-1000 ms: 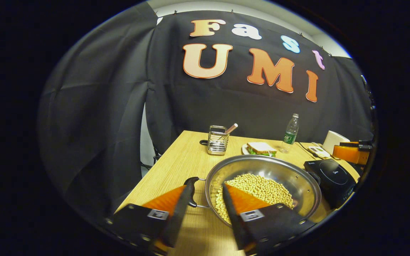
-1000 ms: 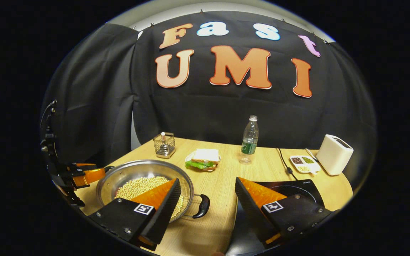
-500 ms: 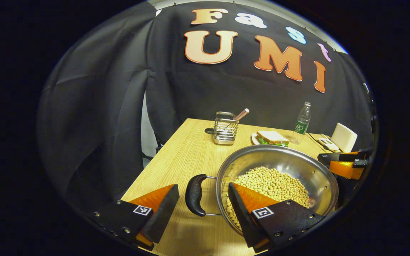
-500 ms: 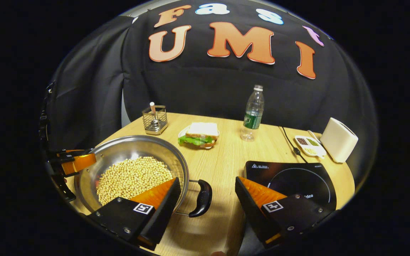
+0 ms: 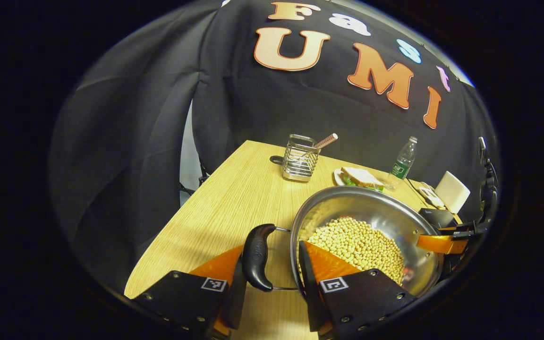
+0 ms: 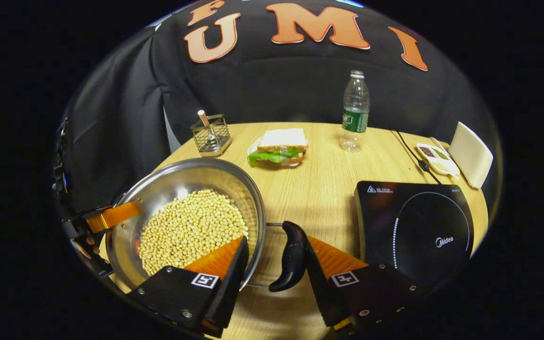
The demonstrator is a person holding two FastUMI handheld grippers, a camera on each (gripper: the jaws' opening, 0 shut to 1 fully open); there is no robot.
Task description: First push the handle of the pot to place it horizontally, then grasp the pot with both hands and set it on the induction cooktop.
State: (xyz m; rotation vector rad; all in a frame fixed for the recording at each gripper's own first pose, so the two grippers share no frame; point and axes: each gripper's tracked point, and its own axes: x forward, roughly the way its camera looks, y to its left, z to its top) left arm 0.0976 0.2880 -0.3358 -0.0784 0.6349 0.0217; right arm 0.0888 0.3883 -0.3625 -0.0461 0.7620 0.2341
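A steel pot (image 5: pixel 361 208) of soybeans (image 6: pixel 191 226) stands on the wooden table, left of the black induction cooktop (image 6: pixel 413 226). My left gripper (image 5: pixel 272 250) straddles the pot's left black handle (image 5: pixel 255 255): one finger lies against the handle's outer side, the other inside the rim. My right gripper (image 6: pixel 276 241) holds the right handle (image 6: pixel 293 255) the same way, one finger on the handle and one inside the wall. Each view shows the other gripper across the pot, the right one (image 5: pixel 442 243) and the left one (image 6: pixel 106 217).
Behind the pot stand a wire holder (image 6: pixel 211 137) with a stick in it, a sandwich on a plate (image 6: pixel 279 146) and a water bottle (image 6: pixel 355 111). A cable (image 6: pixel 411 151), a small divided dish (image 6: pixel 435 158) and a white box (image 6: pixel 472 153) lie beyond the cooktop.
Both grippers came forward and lower over the pot's handles, and their jaws narrowed from wide open until each closed on a handle and the rim.
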